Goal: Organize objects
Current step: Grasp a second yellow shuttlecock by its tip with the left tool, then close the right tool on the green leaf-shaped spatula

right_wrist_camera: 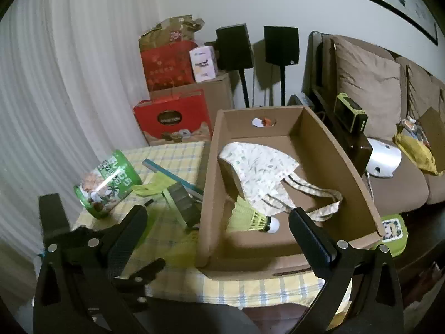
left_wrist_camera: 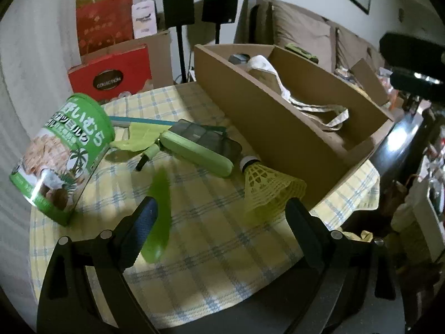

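A home living room: sofa [right_wrist_camera: 395, 150] (brown cushions), speakers [right_wrist_camera: 281, 45], curtain [right_wrist_camera: 69, 83].

The checked tablecloth [left_wrist_camera: 211, 239] lies bare ahead of the left gripper [left_wrist_camera: 222, 208], an open lane between the green can [left_wrist_camera: 64, 156] on one side and the cardboard box [left_wrist_camera: 278, 117] wall on the other. A yellow shuttlecock [left_wrist_camera: 267, 186], green case [left_wrist_camera: 194, 153] and dark pouch [left_wrist_camera: 205, 136] block the far end. The box's near floor is open beside a cloth bag [right_wrist_camera: 264, 172].
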Tool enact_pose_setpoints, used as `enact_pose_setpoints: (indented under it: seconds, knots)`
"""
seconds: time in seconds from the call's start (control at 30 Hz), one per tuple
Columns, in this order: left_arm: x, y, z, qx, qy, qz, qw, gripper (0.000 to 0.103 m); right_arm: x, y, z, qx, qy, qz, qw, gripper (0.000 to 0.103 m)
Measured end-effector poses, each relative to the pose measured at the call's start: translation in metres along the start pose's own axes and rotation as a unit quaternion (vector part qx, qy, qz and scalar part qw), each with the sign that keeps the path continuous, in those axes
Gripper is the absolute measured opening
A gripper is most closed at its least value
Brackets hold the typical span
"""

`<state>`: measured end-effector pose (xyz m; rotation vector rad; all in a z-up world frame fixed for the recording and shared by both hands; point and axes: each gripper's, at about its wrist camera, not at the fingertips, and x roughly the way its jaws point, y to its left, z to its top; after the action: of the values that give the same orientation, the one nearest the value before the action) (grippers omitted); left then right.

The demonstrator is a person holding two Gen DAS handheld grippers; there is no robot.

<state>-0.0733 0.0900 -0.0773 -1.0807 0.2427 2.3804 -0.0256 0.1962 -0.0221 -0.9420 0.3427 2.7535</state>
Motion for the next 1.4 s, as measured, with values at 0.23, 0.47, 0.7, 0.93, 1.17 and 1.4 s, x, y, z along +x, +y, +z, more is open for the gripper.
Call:
enact_pose_setpoints:
  seconds: [0.23,0.47,0.7,0.93,1.17,1.4]
  knots:
    - [0.021,-0.007,0.0,0.022,0.016,0.0,0.9996,0.072,-0.003,0.001,-0.006,-0.001,0.002,0.001,1.0,0.102]
    - [0.041,-0.009,0.001,0.011,0.047,-0.028,0.9984,0.017,-0.001,0.0,-0.008,0.001,0.006,0.009,1.0,0.102]
    - [0.032,-0.001,-0.001,-0.008,0.041,-0.049,0.9979,0.002,0.003,0.002,-0.007,-0.004,0.01,0.014,1.0,0.102]
    - [-0.01,0.025,0.002,-0.046,0.005,-0.05,0.9977,0.002,0.012,0.013,-0.002,-0.018,0.016,0.028,0.999,0.101]
    - [-0.059,0.072,0.001,-0.109,-0.027,-0.028,0.9933,0.002,0.026,0.03,0.003,-0.039,0.032,0.045,0.998,0.098]
    - [-0.087,0.114,-0.011,-0.161,-0.04,0.012,0.986,0.002,0.045,0.054,0.002,-0.053,0.053,0.069,0.995,0.093]
